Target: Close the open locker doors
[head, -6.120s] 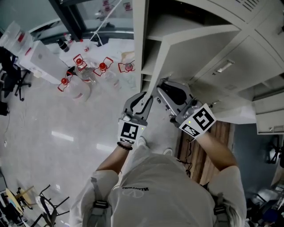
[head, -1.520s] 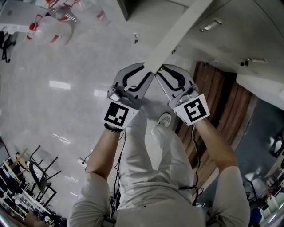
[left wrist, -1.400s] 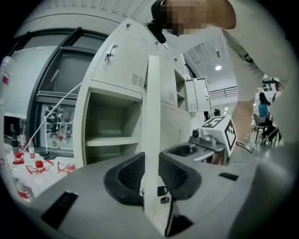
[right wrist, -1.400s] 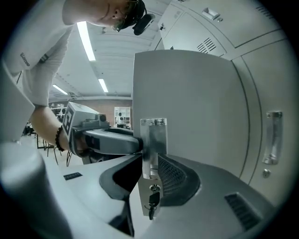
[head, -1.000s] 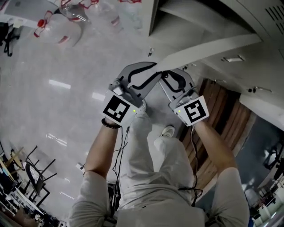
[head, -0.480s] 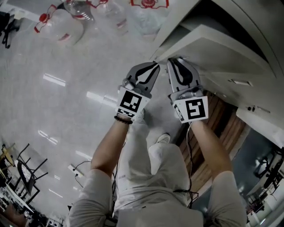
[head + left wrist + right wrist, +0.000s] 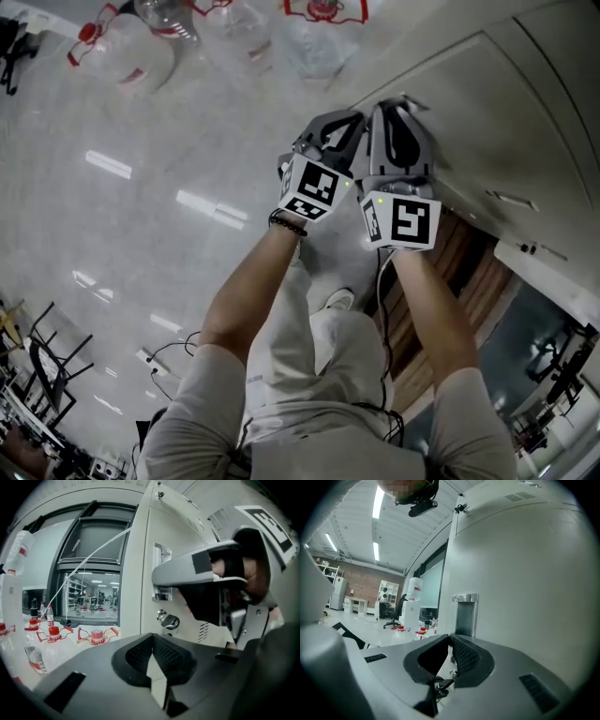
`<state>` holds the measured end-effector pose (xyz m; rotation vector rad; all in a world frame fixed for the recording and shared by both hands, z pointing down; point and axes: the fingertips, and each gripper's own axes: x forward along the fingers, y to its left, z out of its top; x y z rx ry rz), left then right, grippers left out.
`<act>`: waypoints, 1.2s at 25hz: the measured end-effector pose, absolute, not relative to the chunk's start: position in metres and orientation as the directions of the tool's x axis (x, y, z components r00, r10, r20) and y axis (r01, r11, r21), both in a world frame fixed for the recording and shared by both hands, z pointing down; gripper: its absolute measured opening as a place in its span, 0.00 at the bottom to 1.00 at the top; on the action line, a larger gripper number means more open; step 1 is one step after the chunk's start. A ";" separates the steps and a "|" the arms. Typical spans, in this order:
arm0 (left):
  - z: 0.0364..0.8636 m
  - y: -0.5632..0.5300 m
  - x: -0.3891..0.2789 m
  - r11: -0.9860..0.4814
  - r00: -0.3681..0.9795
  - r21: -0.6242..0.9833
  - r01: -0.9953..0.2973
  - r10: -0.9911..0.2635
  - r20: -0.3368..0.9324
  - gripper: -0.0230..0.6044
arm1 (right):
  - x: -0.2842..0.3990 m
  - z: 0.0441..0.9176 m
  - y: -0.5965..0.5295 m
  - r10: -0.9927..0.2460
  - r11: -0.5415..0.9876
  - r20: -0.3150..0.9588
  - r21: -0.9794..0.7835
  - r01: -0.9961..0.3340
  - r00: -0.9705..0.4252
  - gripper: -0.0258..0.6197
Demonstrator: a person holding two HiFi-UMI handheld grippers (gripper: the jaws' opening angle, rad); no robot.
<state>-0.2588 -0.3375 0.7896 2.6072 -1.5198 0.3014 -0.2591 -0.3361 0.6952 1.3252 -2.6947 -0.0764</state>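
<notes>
Locker door (image 7: 487, 103) label (image 7: 162, 594): print too small.

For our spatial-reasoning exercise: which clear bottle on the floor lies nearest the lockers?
The rightmost bottle in the head view, beside the lockers; the other bottles lie farther left.

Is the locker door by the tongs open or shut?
Shut, it seems: the locker door sits flush with the cabinet front, with no shelf or dark gap showing at its edge.

Pale grey locker door (image 7: 487, 108), flush with cabinet front.
</notes>
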 end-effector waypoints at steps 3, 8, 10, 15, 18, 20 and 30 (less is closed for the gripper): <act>0.790 -0.346 -0.260 -0.484 0.474 0.009 -0.875 -0.854 0.217 0.04 | -0.259 0.695 -0.341 -0.804 0.594 0.100 0.106 -0.797 -0.586 0.10; 0.790 -0.347 -0.258 -0.495 0.488 0.022 -0.869 -0.848 0.207 0.04 | -0.258 0.696 -0.342 -0.812 0.584 0.101 0.110 -0.804 -0.575 0.10; 0.789 -0.346 -0.258 -0.493 0.482 0.008 -0.870 -0.848 0.222 0.04 | -0.255 0.695 -0.340 -0.823 0.567 0.115 0.108 -0.816 -0.557 0.10; 0.790 -0.343 -0.259 -0.487 0.463 -0.031 -0.873 -0.846 0.265 0.04 | -0.224 0.692 -0.305 -0.832 0.548 0.154 0.072 -0.833 -0.534 0.06; 0.780 -0.335 -0.263 -0.487 0.453 -0.070 -0.871 -0.849 0.271 0.04 | -0.194 0.675 -0.273 -0.831 0.546 0.156 0.043 -0.837 -0.534 0.06; 0.764 -0.324 -0.264 -0.486 0.451 -0.085 -0.870 -0.853 0.261 0.04 | -0.168 0.661 -0.255 -0.839 0.530 0.158 0.013 -0.848 -0.522 0.06; 0.613 -0.236 -0.134 -0.560 0.540 -0.086 -0.824 -0.823 0.175 0.04 | -0.004 0.554 -0.188 -0.896 0.430 0.098 -0.051 -0.901 -0.433 0.06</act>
